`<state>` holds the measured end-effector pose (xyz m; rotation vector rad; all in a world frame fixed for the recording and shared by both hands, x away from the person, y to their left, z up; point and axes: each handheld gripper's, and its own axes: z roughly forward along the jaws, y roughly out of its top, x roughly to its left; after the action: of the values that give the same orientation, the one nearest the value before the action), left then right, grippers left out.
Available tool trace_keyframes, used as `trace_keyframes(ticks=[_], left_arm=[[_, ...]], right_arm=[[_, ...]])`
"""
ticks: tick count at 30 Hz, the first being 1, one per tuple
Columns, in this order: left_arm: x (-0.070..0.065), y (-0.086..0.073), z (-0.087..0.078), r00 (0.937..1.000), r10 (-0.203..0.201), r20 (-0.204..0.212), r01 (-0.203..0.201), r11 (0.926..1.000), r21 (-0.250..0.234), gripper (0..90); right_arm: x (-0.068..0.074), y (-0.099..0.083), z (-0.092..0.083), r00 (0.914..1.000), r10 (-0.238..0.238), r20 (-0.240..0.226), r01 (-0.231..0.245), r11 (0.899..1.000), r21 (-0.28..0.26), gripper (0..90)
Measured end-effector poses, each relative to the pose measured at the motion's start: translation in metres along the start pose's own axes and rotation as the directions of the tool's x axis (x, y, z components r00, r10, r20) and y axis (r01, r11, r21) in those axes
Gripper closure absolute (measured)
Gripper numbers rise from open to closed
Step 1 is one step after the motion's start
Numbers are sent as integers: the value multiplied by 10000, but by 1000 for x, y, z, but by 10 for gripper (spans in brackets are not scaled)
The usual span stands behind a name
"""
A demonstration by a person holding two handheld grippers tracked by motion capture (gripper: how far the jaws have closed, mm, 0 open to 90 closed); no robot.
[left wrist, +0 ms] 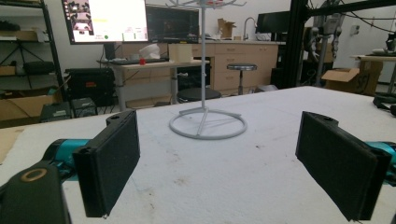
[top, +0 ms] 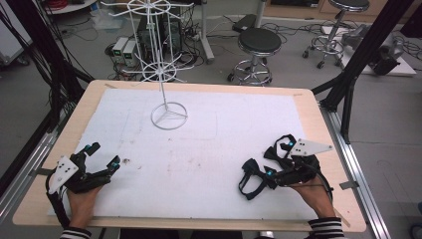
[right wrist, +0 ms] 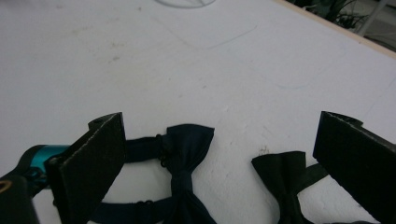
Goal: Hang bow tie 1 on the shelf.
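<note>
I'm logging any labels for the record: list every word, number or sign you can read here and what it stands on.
None can be read.
The monitor in the left gripper view shows a bright page, its text too small and blurred to read.
The two bow ties, the white wire stand and the table carry no visible lettering.

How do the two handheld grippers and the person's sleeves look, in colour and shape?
Both the left gripper and the right gripper are black, with teal parts near the jaws, flat rectangular textured black pads, a pale grey three-cornered plate on top, and a black cable. The sleeves are striped black and white.
</note>
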<state>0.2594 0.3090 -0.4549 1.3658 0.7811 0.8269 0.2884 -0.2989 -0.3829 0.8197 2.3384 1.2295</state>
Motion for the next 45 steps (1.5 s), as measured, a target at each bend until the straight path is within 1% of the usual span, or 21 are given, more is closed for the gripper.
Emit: trace_keyframes(ticks=[2,4,9,16,17,19,23,24,25,26,30,31,33,34,35,37,38,39,42,44,45], left_arm=[[0,0,0,10000,-5,-2,5,10000,1,140],[0,0,0,10000,1,-4,-1,10000,-1,140],[0,0,0,10000,20,-20,-20,10000,2,140],[0,0,0,10000,25,-28,-25,10000,7,140],[0,0,0,10000,21,-28,-21,10000,7,140],[0,0,0,10000,21,-29,-21,10000,6,140],[0,0,0,10000,24,-28,-24,10000,13,140],[0,0,0,10000,21,-34,-21,10000,3,140],[0,0,0,10000,26,-35,-26,10000,7,140],[0,0,0,10000,20,-35,-20,10000,10,140],[0,0,0,10000,19,-37,-19,10000,5,140],[0,0,0,10000,23,-38,-23,10000,8,140],[0,0,0,10000,23,-33,-23,10000,13,140],[0,0,0,10000,19,-38,-19,10000,6,140],[0,0,0,10000,25,-39,-25,10000,10,140],[0,0,0,10000,21,-43,-21,10000,2,140],[0,0,0,10000,24,-43,-24,10000,10,140],[0,0,0,10000,26,-44,-26,10000,10,140],[0,0,0,10000,24,-52,-24,10000,5,141],[0,0,0,10000,19,-51,-19,10000,2,140],[0,0,0,10000,22,-53,-22,10000,2,140]], right_arm=[[-1,0,1,9998,-133,-146,138,9995,292,21],[-1,0,2,9996,-139,-255,152,9985,522,21],[-4,-1,4,9980,-354,-514,411,9926,1144,22],[-7,-6,9,9961,-324,-822,483,9788,1989,25],[-7,-7,9,9958,-345,-854,516,9769,2072,48],[-7,-8,9,9946,-403,-956,606,9736,2201,50],[-9,-11,11,9937,-317,-1079,580,9664,2505,50],[-9,-11,11,9937,-317,-1079,580,9664,2505,50],[-10,-13,12,9938,-332,-1058,611,9604,2718,50],[-10,-14,13,9941,-307,-1040,592,9571,2836,51],[-10,-15,16,9925,-258,-1198,621,9487,3099,64],[-9,-16,16,9913,-250,-1293,662,9431,3257,78],[-9,-18,17,9874,-281,-1555,805,9362,3420,176],[-9,-19,18,9857,-255,-1664,835,9321,3523,175],[-9,-20,19,9863,-266,-1628,842,9298,3584,175],[-9,-22,21,9861,-173,-1650,782,9255,3706,176],[-9,-22,21,9861,-173,-1650,782,9255,3706,176],[-10,-24,22,9859,-108,-1671,749,9210,3823,180],[-11,-26,22,9846,-41,-1751,733,9175,3908,216],[-12,-26,23,9853,-22,-1706,710,9143,3988,268],[-12,-27,23,9844,23,-1759,695,9134,4011,274]])
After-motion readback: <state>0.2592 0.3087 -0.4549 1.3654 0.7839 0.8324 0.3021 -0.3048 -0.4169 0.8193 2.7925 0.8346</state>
